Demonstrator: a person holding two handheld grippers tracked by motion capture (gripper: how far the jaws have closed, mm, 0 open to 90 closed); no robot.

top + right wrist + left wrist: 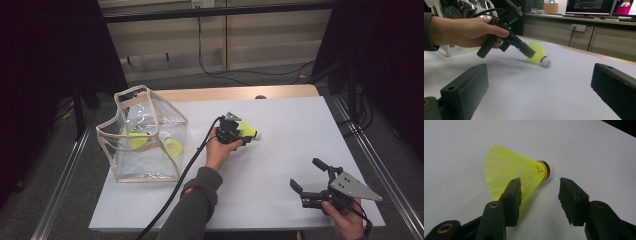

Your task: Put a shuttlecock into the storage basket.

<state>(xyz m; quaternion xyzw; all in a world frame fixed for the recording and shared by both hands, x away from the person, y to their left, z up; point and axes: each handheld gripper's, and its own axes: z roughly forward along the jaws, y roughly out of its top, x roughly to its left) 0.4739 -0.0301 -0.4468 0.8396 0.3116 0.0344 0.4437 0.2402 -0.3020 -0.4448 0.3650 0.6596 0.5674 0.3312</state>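
Note:
A yellow mesh shuttlecock (248, 131) with a white cork tip lies on its side on the white table (280, 115). My left gripper (240, 134) reaches down over its skirt. In the left gripper view the shuttlecock (516, 170) lies just beyond my open left gripper (540, 182); one jaw overlaps the skirt's edge and the other stands apart from it. The right gripper view shows the shuttlecock (537, 51) under the left gripper (530, 53). My right gripper (305, 173) hovers open at the table's front right, nothing between its jaws (540, 72).
A clear plastic bag (145, 165) with beige trim stands open at the table's left, holding yellow shuttlecocks (135, 139). The left gripper's cable (170, 195) trails to the front edge. A cabinet wall and a hanging cord (200, 45) lie behind the table.

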